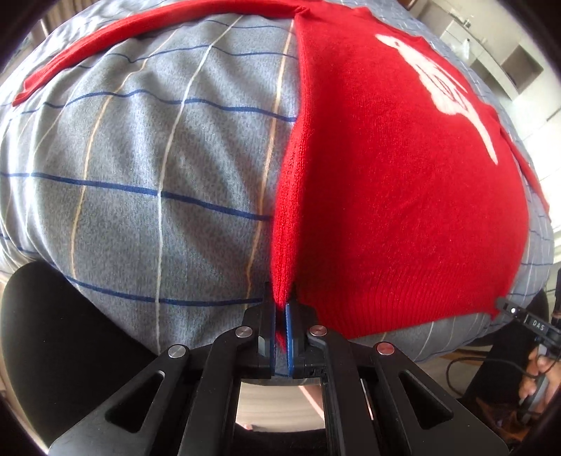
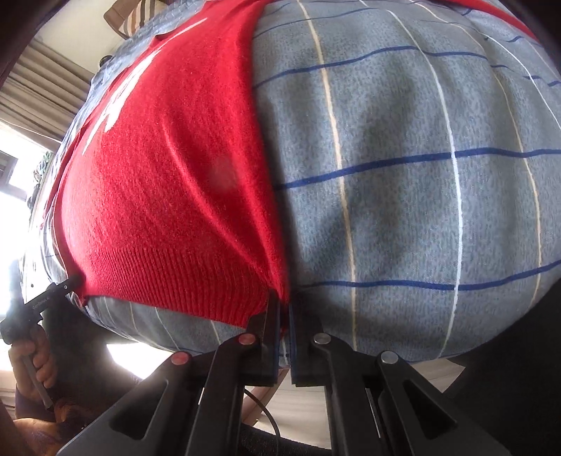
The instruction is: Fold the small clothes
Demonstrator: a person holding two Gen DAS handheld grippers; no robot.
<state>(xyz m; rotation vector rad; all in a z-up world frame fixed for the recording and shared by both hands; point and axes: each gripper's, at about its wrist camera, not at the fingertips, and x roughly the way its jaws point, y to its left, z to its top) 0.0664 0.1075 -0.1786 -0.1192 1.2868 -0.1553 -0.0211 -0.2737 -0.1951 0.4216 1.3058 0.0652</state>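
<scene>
On the checked bedding (image 1: 147, 168), both grippers (left (image 1: 280, 315), right (image 2: 284, 308)) clamp the red sweater's (image 1: 403, 182) hem corners.

My left gripper (image 1: 280, 315) and right gripper (image 2: 284, 308) each sit clamped on a bottom corner of the red sweater (image 1: 385, 175), so the hem between them is taken. Left of the sweater, the checked blanket (image 1: 157, 158) lies bare and open to pass over, up to the red sleeve (image 1: 140, 31) stretched across its far side. Right of the sweater, the blanket (image 2: 403, 175) is likewise bare.
</scene>
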